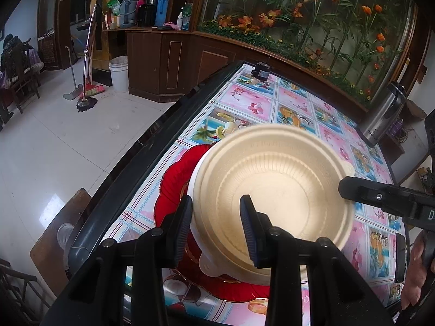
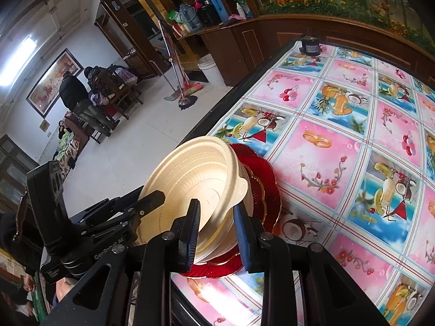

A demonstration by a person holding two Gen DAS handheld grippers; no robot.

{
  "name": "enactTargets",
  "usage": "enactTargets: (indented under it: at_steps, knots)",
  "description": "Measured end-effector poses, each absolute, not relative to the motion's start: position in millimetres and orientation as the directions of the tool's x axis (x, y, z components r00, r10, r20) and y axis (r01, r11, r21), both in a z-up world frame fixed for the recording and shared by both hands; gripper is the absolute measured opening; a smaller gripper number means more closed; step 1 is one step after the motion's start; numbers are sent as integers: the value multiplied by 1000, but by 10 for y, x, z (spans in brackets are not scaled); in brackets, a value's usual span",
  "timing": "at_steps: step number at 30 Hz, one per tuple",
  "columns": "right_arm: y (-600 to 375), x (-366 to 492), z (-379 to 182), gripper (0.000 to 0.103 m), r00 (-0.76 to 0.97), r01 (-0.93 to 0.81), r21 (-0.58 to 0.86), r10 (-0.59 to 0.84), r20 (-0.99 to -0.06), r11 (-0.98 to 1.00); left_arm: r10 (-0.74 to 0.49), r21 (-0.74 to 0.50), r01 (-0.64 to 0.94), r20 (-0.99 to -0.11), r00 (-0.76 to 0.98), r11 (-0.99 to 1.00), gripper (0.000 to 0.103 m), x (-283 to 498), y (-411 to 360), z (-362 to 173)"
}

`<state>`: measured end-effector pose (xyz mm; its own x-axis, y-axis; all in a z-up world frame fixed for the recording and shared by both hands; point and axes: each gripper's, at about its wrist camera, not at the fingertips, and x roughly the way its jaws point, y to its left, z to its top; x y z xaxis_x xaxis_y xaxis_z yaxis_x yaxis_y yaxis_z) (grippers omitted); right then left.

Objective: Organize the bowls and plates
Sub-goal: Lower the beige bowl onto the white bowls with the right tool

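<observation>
A cream bowl (image 1: 274,190), ribbed inside and nested in a white bowl (image 1: 202,265) whose rim peeks out below it, sits on a red scalloped plate (image 1: 174,179) near the table's dark edge, toward 9 o'clock of the tabletop in the left wrist view. The left gripper (image 1: 216,225) straddles the cream bowl's near rim at 6 o'clock, one pad outside the wall and one inside, the pads close against it though actual pressing cannot be told. The right gripper (image 2: 216,231) likewise brackets the bowls' rim from the 3 o'clock side in the left view; in its own view its jaws stand slightly apart with a gap showing beside the rim, not clamped. The stack rests on a fruit-patterned pink and blue tablecloth (image 2: 339,141). A steel flask (image 1: 383,116) stands at 2 o'clock on the table, a small black device (image 2: 310,44) at 12 o'clock by the far edge.
</observation>
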<state>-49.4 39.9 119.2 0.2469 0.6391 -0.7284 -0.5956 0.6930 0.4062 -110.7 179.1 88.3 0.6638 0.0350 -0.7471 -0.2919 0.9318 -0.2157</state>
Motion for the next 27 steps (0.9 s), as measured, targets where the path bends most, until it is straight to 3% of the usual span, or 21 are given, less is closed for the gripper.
enactTargets:
  at_steps: [27]
  knots:
    - [359,-496,990,28,257,-593,438,674,-693,676,186,-54,-310,-700,689,949,38,-1256,1573,939]
